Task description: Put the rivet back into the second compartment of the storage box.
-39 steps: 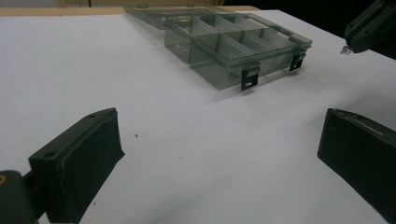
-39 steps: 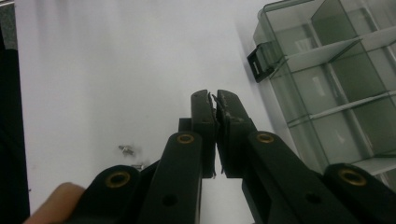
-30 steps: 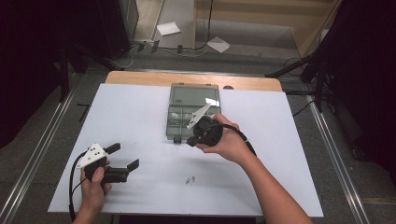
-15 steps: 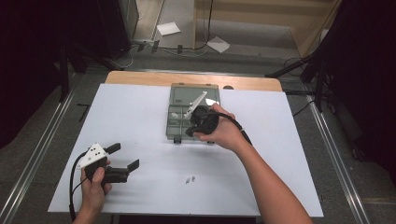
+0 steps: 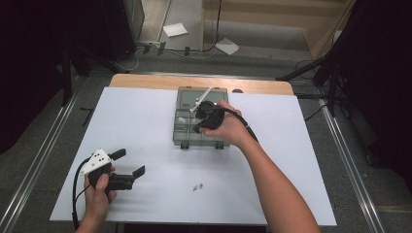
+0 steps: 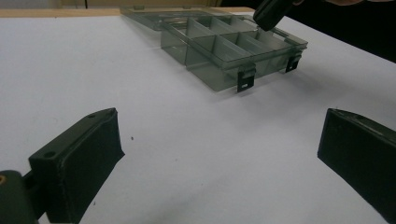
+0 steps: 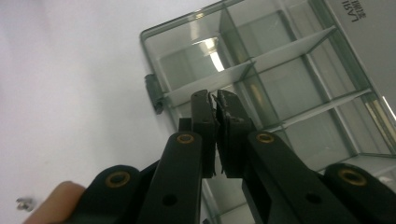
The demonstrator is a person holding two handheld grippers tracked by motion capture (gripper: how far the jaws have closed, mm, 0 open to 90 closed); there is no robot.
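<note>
White desk (image 5: 145, 116) under us. Nearest: our left gripper (image 5: 127, 167), jaws wide apart, nothing between, parked at near-left corner. Small screws (image 5: 197, 186) loose mid-desk. Farther: our right gripper (image 5: 197, 127), jaws pressed together, whether tiny part is pinched we cannot tell, has just travelled out over open compartment box (image 5: 187, 138). Drop into compartment likely next.

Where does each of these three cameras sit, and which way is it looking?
High view: above the near table edge, looking forward and down; both forearms, left gripper, right gripper.
Left gripper view: low on the left gripper, looking across the table between open jaws.
Right gripper view: on the right gripper, jaws shut, looking down into compartments.
Shared: the clear compartment box.
</note>
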